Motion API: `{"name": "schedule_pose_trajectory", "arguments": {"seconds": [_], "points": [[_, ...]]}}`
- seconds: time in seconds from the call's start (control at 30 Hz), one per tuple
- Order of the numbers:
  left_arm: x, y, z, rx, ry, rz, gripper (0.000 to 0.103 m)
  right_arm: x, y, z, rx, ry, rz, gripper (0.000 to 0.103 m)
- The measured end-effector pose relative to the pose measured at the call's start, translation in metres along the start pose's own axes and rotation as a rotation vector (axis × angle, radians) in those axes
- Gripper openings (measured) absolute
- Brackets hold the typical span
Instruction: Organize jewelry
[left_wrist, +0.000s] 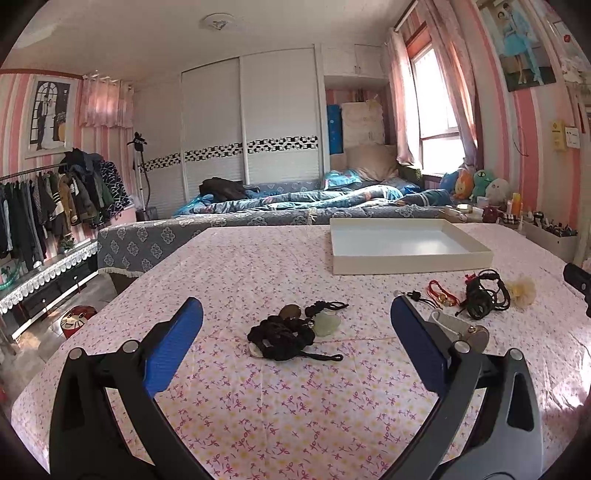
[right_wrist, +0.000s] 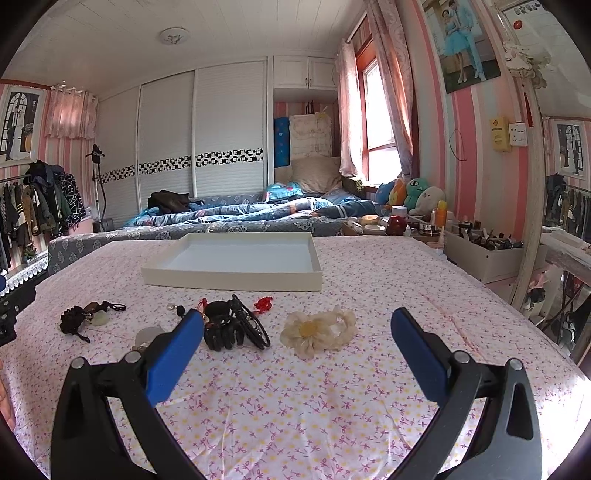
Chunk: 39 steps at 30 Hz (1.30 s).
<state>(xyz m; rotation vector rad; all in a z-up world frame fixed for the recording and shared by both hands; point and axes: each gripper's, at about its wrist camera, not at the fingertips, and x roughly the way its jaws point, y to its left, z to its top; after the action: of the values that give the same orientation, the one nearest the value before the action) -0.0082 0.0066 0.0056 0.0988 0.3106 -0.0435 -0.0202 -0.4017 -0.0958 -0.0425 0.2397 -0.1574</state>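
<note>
Both grippers held wide apart and empty over a flowered tablecloth strewn with jewelry.

The left gripper faces a tangle of black cord with a pale green stone touching it. The right gripper faces a cream flower hairband, just beside a black hair claw and a red cord. A shallow white tray sits behind them, nothing visible inside.

Pink-striped walls, white wardrobe, sunlit window, perhaps a bed.
</note>
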Motion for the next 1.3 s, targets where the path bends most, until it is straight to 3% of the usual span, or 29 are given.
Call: {"name": "schedule_pose_trajectory", "arguments": {"seconds": [0.4,0.67,0.77,1.0,1.3], "points": [[0.0,-0.001,0.0,-0.001,0.001,-0.023,0.1,0.0,-0.001,0.0,-0.004,0.013,0.002,0.101],[0.009,-0.007,0.001,0.016,0.042,-0.012,0.1,0.018,0.002,0.004,-0.009,0.1,0.069,0.1],[0.013,-0.008,0.002,0.004,0.051,-0.014,0.1,0.031,0.003,0.007,0.009,0.154,0.11,0.09],[0.026,-0.007,0.004,-0.02,0.077,-0.039,0.1,0.07,0.006,0.005,0.001,0.284,0.156,0.055],[0.038,-0.003,0.005,-0.038,0.104,-0.062,0.1,0.104,0.013,0.0,-0.011,0.416,0.174,0.041]]}}
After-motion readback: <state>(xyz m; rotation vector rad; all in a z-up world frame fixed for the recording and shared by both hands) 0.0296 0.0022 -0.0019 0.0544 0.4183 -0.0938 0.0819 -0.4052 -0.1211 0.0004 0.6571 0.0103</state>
